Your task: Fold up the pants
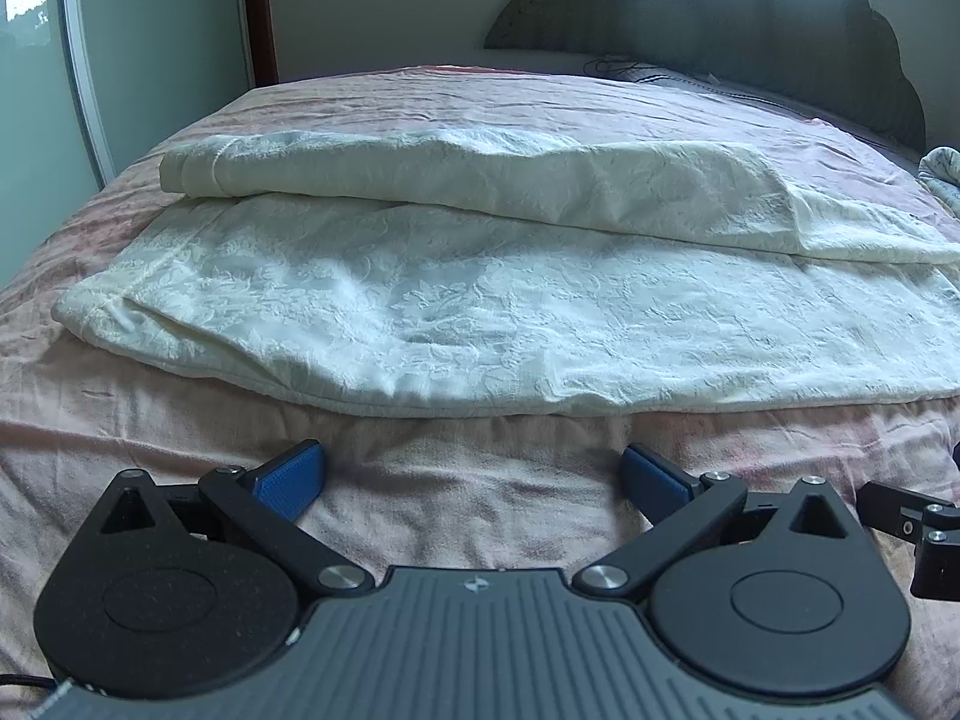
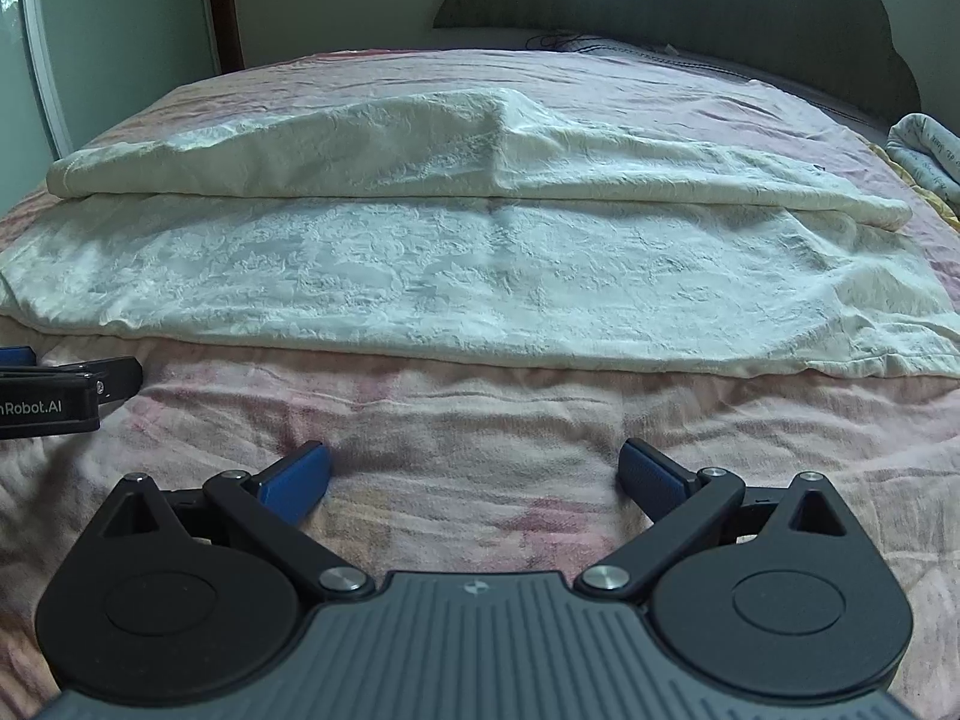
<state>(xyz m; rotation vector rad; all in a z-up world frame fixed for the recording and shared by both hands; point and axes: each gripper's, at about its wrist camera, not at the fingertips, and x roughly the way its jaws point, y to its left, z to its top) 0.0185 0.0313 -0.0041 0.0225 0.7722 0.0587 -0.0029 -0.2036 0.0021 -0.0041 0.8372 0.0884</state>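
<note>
Item: pants (image 1: 480,324), cream, embossed floral weave. Lying flat across the middle of the bed (image 1: 450,510), lengthwise from left to right; far leg doubled over toward the near one, its fold forming a raised ridge along the back. Hems toward the left, wider end toward the right, by appearance.

Stage, as judged: lengthwise fold only partly made; near edge not yet taken up. Next move calls for both tools to reach forward to the near edge, pinch it at two well-separated points, and carry it evenly so the layers line up.

Left tool (image 1: 474,477): jaws spread wide, holding nothing, hovering over pink bedspread just short of the pants.

Right tool (image 2: 474,477): jaws likewise spread, empty, near the garment's edge, not touching it.

Surroundings: padded headboard (image 1: 720,12); bundled patterned cloth (image 2: 930,150) at the bed's right edge.
</note>
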